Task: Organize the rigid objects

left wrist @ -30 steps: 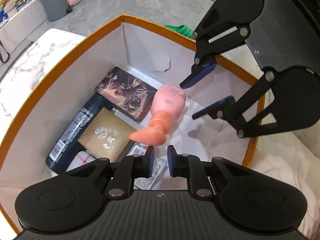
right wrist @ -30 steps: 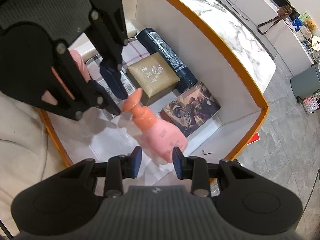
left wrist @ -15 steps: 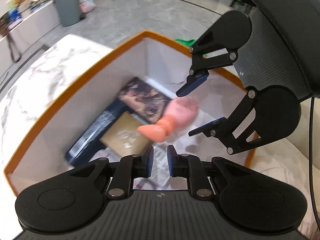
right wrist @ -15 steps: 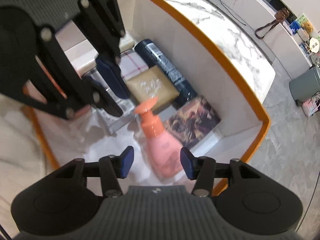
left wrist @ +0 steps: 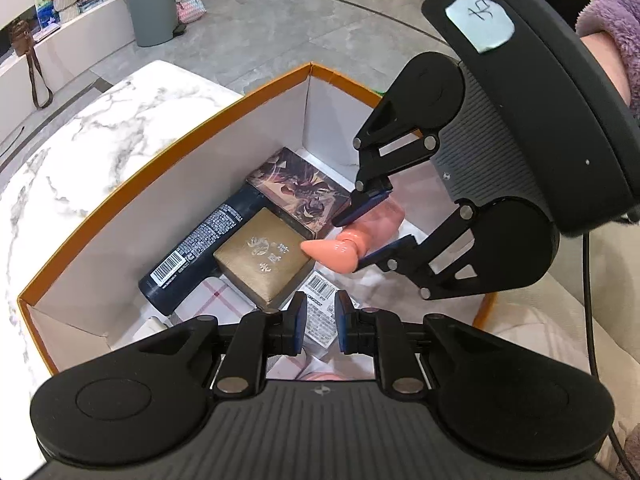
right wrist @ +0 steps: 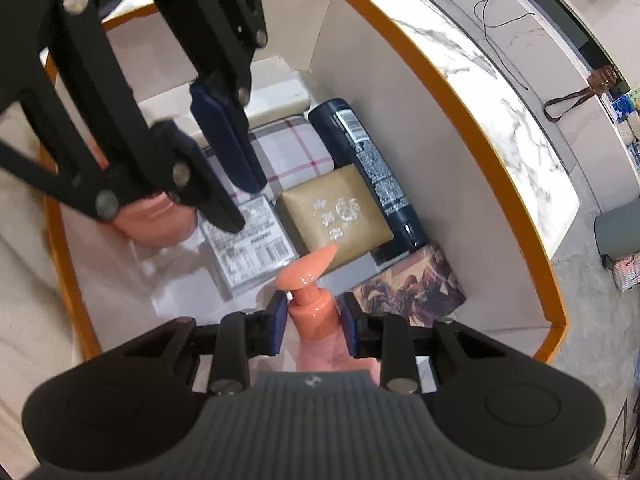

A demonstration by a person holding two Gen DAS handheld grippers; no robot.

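Right gripper (right wrist: 314, 322): jaws just closed in, now clamped on neck of peach-pink plastic pump bottle (right wrist: 310, 308), blue pads pressing both sides below pump head. Nozzle aimed toward gold square gift box with silver lettering (right wrist: 338, 216). Bottle located inside orange-rimmed white cardboard box (right wrist: 452, 92), above its white paper-lined floor.

Left gripper (left wrist: 321, 322): jaws together, nothing between pads; positioned over near end of same box.

Right wrist view only: checked white-and-pink cloth packet (right wrist: 296, 148), clear flat package with barcode label (right wrist: 250, 242), cream flat block at far end (right wrist: 276, 96), second peach-pink item partly hidden behind left gripper linkage.

Left wrist view only: grip seen from outside, right gripper (left wrist: 362, 236) pads straddling bottle (left wrist: 352, 240) at neck; fluffy purple sleeve (left wrist: 608, 4) at top right; grey pedal bin (left wrist: 150, 6) on floor beyond marble tabletop (left wrist: 92, 140).

Both views: dark navy cylindrical spray can with barcode (left wrist: 200, 248) lying along box wall, touching gold box (left wrist: 264, 258); dark illustrated flat box (left wrist: 296, 192) just beside gold box, toward corner.
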